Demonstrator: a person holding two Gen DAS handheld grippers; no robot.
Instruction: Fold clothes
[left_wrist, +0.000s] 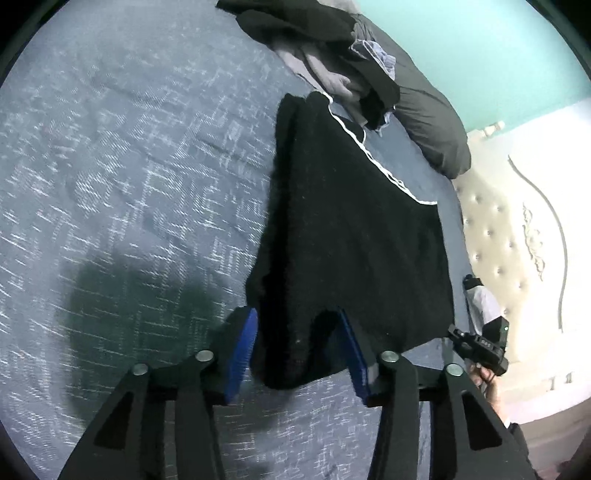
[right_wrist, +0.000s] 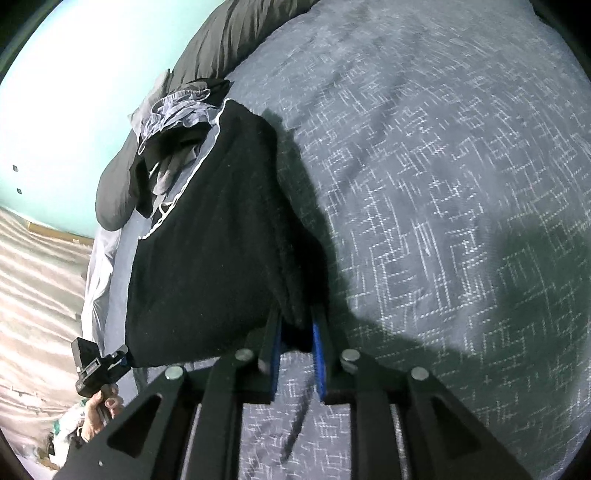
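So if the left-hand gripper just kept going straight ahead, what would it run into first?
The black garment itself: its near edge already sits between the left gripper's jaws and the cloth stretches ahead. Beyond lies the clothes pile, though depth is hard to judge.

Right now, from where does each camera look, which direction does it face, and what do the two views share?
Left wrist: sits behind the left gripper, faces along its blue fingers over the bed; the other hand shows at right.
Right wrist: sits behind the right gripper, faces across the bed toward the clothes pile; the other hand shows at left.
Shared: the black garment, held by both grippers.
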